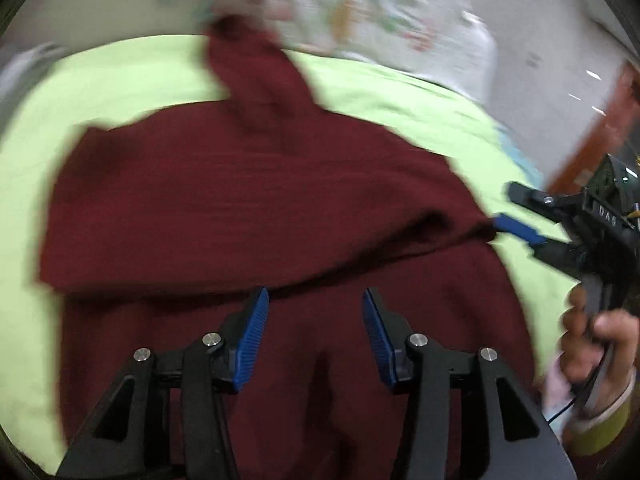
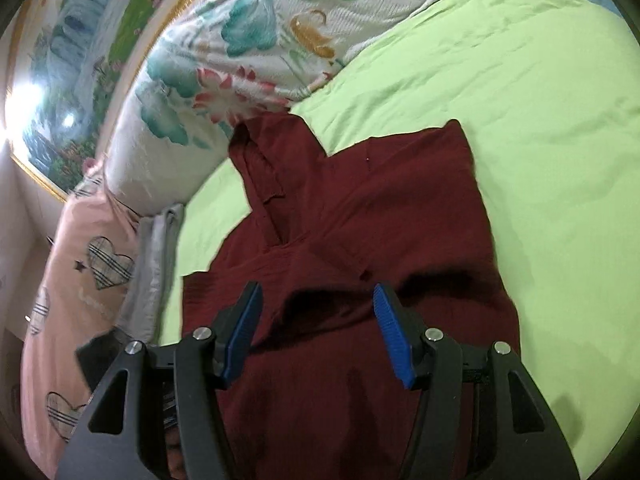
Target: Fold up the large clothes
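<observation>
A large dark red garment [image 1: 240,200] lies spread on a lime green bed sheet [image 1: 120,80], with a fold laid across its middle and a narrow part reaching toward the pillows. My left gripper [image 1: 316,300] hovers over the near half, open, with only flat cloth below its blue pads. In the right wrist view the same garment [image 2: 400,200] lies under my right gripper [image 2: 318,288], which is open over a raised ridge of cloth. From the left wrist view, the right gripper [image 1: 506,208] is at the fold's right end, its lower blue pad touching the edge.
A floral quilt [image 2: 248,52] is bunched at the head of the bed. A pink pillow with plaid hearts [image 2: 80,280] and a grey cloth [image 2: 156,248] lie at the left. A framed painting [image 2: 60,80] hangs behind. A hand [image 1: 592,344] grips the right tool. The green sheet [image 2: 540,120] spreads bare to the right.
</observation>
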Tool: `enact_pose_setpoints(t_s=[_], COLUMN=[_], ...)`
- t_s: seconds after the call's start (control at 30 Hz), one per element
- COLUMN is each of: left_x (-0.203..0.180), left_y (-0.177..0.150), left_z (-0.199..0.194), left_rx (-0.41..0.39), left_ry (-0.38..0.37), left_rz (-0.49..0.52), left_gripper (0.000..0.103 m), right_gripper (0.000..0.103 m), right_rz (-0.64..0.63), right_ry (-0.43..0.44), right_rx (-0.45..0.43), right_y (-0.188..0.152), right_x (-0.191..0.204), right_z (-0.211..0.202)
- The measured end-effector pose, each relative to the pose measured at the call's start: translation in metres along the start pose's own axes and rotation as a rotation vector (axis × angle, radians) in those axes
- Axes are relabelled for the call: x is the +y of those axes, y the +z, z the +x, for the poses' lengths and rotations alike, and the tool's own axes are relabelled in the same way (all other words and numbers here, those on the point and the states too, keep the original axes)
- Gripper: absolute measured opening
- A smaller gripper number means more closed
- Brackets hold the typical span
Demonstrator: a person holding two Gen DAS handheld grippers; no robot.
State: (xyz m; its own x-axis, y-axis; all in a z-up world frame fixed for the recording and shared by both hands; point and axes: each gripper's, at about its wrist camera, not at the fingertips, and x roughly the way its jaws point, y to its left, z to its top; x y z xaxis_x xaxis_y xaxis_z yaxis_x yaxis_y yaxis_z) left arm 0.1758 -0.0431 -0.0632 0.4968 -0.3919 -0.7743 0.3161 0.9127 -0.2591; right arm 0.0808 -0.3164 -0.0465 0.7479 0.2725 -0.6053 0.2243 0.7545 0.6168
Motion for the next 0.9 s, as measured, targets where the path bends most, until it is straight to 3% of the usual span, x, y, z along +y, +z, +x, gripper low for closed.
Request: enact_pose_setpoints(t_s=[0.13,0.23,0.37,0.47,0.5,0.53,0.57,0.63,0.7,0.8,0.83,0.9], left_x=[0.063,0.099,0.122,0.123,0.12,0.117,0.115,0.113,0.115,0.121,0.125,0.136], left_y=[-0.016,-0.022,-0.026,-0.017,-0.014,-0.01,-0.005,0.001,0.008,0.01,0.01,0.007], left_z=[-0.024,-0.024,-0.014,-0.007,-0.004,-0.001,0.001,0.007,0.008,0.012,0.012,0.011], left_rx=[-0.063,-0.04,-0.016,-0.032,-0.036,-0.039,-0.04,-0.033,-0.033,-0.023,-0.019,-0.022], left_ry=[0.228,0.281,0.291,0.268,0.268,0.264,0.262,0.275,0.279,0.303,0.308,0.294], left_rz=[-0.115,-0.191,-0.255,-0.273,-0.268,-0.263,-0.259,-0.254,-0.257,-0.282,-0.307,-0.375], left_gripper=[0.049,0.049,0.049,0.049,0.049,0.049,0.049,0.049,0.049,0.049,0.049,0.049], right_gripper=[0.059,0.059,0.059,0.059,0.053,0.037,0.006,0.005,0.005,0.005,0.005,0.005], right_rz=[-0.086,-0.235,-0.473,-0.551,-0.552,-0.549,-0.539,-0.501,-0.502,-0.483,-0.468,-0.431], right_ry=[-0.043,-0.117,-0.356,-0.437,-0.441,-0.439,-0.43,-0.408,-0.397,-0.464,-0.489,-0.493], right_rx=[0.063,0.069,0.09,0.089,0.086,0.088,0.097,0.079,-0.044,-0.208,-0.22,-0.142], right_y=[0.007,-0.003,-0.024,-0.022,-0.019,-0.015,-0.012,0.0,0.009,0.015,0.018,0.023], right_x=[0.012,0.034,0.051,0.05,0.049,0.048,0.046,0.046,0.057,0.056,0.05,0.03], right_z=[0.024,0.029,0.05,0.068,0.072,0.077,0.081,0.077,0.044,-0.001,-0.009,-0.005])
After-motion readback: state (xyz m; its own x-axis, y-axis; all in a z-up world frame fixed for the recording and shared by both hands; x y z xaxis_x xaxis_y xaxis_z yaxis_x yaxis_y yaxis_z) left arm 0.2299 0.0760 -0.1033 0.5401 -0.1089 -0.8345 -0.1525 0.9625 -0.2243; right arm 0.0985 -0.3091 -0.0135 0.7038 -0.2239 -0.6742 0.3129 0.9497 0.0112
